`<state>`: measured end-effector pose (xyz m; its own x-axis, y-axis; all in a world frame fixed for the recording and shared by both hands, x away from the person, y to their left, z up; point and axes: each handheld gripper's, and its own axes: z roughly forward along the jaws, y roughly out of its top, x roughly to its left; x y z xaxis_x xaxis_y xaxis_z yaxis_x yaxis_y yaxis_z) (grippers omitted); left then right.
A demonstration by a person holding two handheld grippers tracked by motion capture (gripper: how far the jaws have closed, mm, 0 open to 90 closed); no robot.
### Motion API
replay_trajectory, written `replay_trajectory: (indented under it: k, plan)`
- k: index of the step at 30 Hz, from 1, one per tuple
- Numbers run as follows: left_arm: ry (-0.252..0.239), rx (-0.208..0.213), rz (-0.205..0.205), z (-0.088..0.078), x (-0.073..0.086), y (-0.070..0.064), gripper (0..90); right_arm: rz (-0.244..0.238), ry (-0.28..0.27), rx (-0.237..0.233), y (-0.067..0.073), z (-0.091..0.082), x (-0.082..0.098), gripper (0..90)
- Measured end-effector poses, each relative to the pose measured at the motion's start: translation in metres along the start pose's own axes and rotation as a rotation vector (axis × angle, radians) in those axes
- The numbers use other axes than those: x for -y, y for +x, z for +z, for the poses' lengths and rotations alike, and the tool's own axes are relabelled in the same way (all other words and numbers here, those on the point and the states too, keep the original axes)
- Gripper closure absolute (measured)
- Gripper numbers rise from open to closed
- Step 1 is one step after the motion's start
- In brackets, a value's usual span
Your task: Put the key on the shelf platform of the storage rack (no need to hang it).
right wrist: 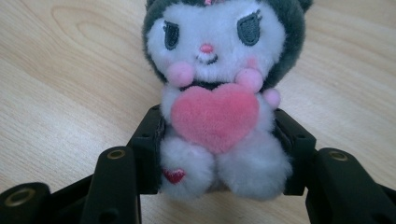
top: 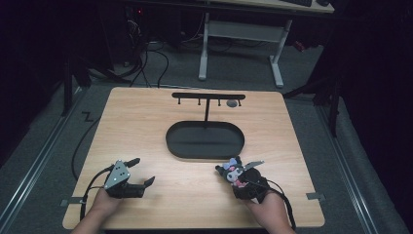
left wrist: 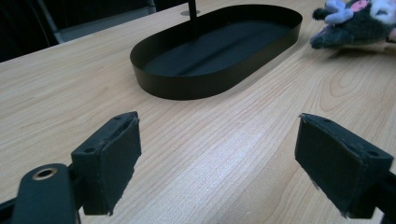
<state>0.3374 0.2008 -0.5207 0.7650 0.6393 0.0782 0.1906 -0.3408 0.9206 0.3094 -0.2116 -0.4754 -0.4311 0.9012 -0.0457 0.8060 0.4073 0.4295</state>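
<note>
Right gripper (right wrist: 215, 154) clamped on the plush toy's (right wrist: 217, 88) lower body, near the table's (top: 146, 126) front edge, right of centre — toy faces the camera. Keep the squeeze low and even, lift straight before heading to the black tray (top: 205, 140). Left gripper (top: 130, 176) rests front-left, jaws apart — forearms low.

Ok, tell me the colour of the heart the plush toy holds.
Pink, clearest in the right gripper view: heart on plush toy.

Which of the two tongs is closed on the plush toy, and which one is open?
The right tongs are closed on the plush toy; the left tongs stand open over bare table.
</note>
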Motion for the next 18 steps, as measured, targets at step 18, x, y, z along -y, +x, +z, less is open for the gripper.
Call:
replay_trajectory:
  k: [18]
  plan:
    - [0.003, 0.001, 0.001, 0.0, 0.0, 0.0, 15.4, 0.03, -0.069, 0.005, -0.01, -0.02, -0.014, 47.1]
